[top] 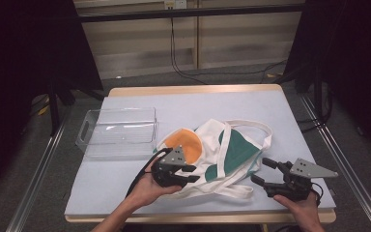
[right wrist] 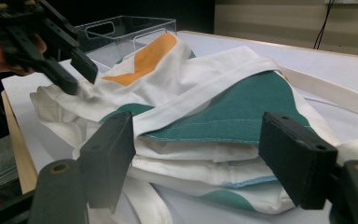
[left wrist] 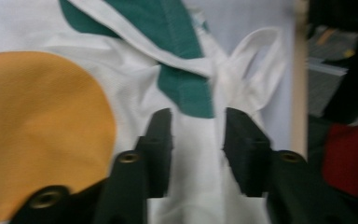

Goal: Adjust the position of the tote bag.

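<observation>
A white cloth bag (top: 207, 145) with an orange round patch (top: 186, 141), green patches and long white straps lies crumpled on the mat near the front. My left gripper (top: 192, 174) hovers at the bag's front left edge with its jaws apart. In the left gripper view the left gripper (left wrist: 193, 123) is open over the bag's white cloth (left wrist: 135, 93), just below a green patch (left wrist: 186, 88). My right gripper (top: 261, 170) is open at the bag's front right. In the right gripper view its jaws (right wrist: 200, 135) stand wide apart, facing the folded bag (right wrist: 214, 84), not touching it. Farther off there, the left gripper (right wrist: 81, 70) rests at the cloth.
A clear plastic bin (top: 121, 145) stands empty on the left of the light grey mat (top: 251, 104), also seen in the right gripper view as the bin (right wrist: 121, 28) behind the bag. The wooden table edge (top: 198, 218) runs close under both hands. Cables trail on the floor behind.
</observation>
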A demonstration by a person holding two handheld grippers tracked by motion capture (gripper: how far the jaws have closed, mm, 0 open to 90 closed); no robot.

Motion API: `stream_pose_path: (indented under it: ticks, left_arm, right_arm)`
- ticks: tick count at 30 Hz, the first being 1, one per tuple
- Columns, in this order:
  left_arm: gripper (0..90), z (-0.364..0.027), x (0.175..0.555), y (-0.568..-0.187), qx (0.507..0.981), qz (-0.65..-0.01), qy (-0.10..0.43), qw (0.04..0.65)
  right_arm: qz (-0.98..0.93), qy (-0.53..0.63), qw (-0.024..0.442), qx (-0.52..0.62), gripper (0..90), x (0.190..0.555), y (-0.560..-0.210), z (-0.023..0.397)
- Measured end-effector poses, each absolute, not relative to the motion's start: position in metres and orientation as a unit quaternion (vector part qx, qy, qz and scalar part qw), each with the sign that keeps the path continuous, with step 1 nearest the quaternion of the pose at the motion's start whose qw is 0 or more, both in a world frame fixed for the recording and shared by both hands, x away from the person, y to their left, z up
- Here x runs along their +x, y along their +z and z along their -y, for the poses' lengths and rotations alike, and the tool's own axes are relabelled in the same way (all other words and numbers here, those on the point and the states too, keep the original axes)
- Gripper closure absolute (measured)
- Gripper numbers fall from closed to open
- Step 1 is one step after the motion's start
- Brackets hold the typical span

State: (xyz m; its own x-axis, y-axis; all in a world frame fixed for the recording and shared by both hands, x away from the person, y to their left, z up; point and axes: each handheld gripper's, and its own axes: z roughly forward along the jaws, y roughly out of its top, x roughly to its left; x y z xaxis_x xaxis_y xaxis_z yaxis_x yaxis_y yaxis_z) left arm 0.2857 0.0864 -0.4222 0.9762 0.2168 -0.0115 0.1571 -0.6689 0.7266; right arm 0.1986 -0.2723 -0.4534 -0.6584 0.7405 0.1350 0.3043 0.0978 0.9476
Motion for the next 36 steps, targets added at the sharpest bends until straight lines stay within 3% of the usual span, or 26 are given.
stream_pose_path:
  ticks: [2,13,15,22,29,31,36]
  left_arm:
    - [67.9,-0.083,0.291,-0.425,0.910,-0.104,0.020,0.400]
    - [63.5,-0.067,0.287,-0.442,0.931,-0.071,0.025,0.358]
    - [56.4,-0.067,0.289,-0.446,0.931,-0.080,0.020,0.356]
    - [47.6,-0.066,0.287,-0.450,0.935,-0.071,0.014,0.346]
    - [48.6,-0.060,0.282,-0.456,0.945,-0.055,0.044,0.320]
    - [53.2,-0.058,0.282,-0.458,0.947,-0.050,0.056,0.313]
    - [60.7,-0.064,0.292,-0.457,0.941,-0.077,0.021,0.328]
  right_arm:
    - [-0.715,0.564,0.193,0.364,26.4,0.199,-0.454,0.272]
    - [-0.719,0.561,0.191,0.363,25.9,0.200,-0.455,0.272]
    - [-0.722,0.559,0.192,0.360,25.5,0.200,-0.455,0.271]
    - [-0.723,0.558,0.190,0.360,24.6,0.201,-0.455,0.270]
    - [-0.723,0.559,0.187,0.360,24.4,0.201,-0.455,0.269]
    - [-0.724,0.559,0.187,0.359,24.4,0.201,-0.455,0.269]
    - [-0.725,0.558,0.187,0.358,24.4,0.201,-0.455,0.269]
